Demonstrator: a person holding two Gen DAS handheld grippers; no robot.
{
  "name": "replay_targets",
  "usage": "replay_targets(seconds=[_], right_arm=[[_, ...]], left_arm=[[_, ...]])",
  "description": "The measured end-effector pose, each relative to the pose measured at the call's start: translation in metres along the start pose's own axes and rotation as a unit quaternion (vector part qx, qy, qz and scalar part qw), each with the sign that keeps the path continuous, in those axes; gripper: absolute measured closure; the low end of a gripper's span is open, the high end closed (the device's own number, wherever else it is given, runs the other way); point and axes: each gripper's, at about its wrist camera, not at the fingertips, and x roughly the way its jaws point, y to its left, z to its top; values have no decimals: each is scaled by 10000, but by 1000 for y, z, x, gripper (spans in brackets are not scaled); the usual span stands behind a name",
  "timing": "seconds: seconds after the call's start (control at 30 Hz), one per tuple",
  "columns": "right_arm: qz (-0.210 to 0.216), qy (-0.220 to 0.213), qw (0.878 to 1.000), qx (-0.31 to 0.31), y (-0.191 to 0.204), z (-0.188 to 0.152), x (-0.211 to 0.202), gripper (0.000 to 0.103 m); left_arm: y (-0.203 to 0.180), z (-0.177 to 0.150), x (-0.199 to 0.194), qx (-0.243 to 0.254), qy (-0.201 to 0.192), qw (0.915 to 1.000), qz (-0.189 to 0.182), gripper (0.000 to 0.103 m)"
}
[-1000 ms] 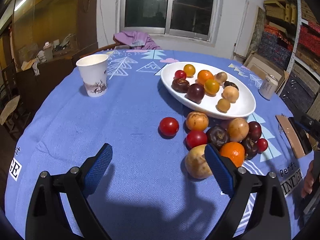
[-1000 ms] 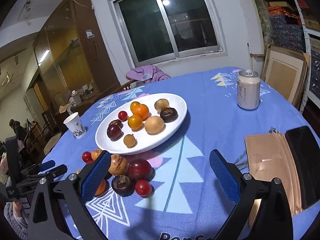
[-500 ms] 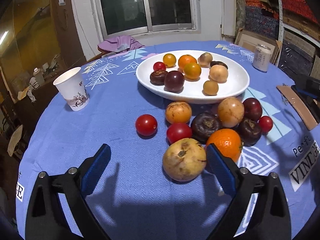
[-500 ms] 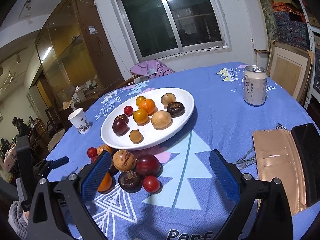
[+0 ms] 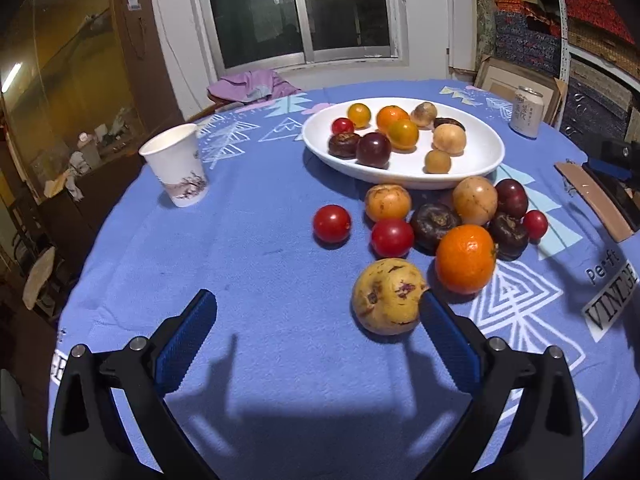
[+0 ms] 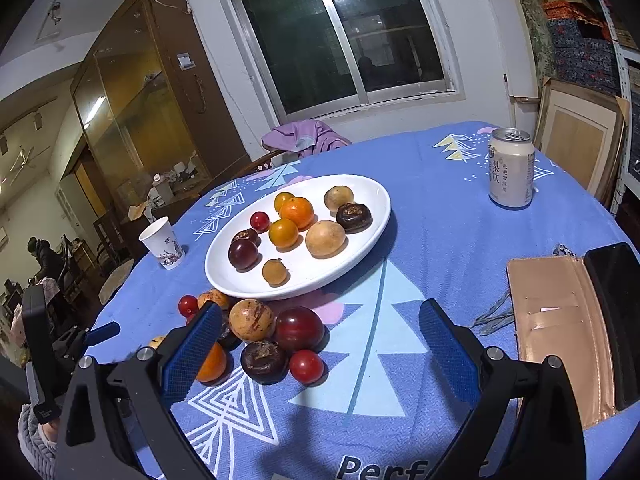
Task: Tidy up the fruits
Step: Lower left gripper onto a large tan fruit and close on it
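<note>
The white oval plate (image 5: 472, 176) sits toward the far side of the round table under its blue patterned cloth (image 5: 240, 264), and everything else is easiest placed from it. On the plate lie several fruits: a tangerine (image 5: 393, 117), a dark plum (image 5: 373, 149), a cherry tomato (image 5: 343, 125) and a few brownish ones. Just in front of the plate, on the cloth, is a loose cluster: an orange (image 5: 465, 258), two red tomatoes (image 5: 331, 223) (one of them a little apart, to the left), dark purple fruits and a tan round one (image 5: 475, 200).

Nearest of all, well in front of the plate, lies a blotchy yellow fruit (image 5: 387, 296). The left gripper (image 5: 318, 326) hangs low over the cloth with its jaws opening wide; the yellow fruit lies just inside its right-hand finger, close to it, not pinched.

The right gripper (image 6: 320, 344) hovers to the plate's near right side, fingers spread, holding nothing.

Left of the plate stands a paper cup (image 5: 176, 170); beyond it to the right, a drink can (image 6: 511, 168). A tan wallet (image 6: 560, 340) lies to the right.
</note>
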Motion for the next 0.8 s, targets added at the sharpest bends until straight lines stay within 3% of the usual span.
replay_targets(seconds=[0.13,0.23,0.47,0.8], right_arm=[[43,32,10000,-7,2,-1,0,3],[70,9,9999,-71,5,-2,-1,3],[61,52,9999,-98,9,-3,1,3],[4,98,9996,-253,13,-6,4,3]], left_arm=[[33,-6,-2,-621,102,9977,232,4],[52,-7,-4,-1091,100,9939,-121,4],[26,-8,1,-522,198,9984,-60,4],[16,-4,-1,-302,-17,9995,-96,5]])
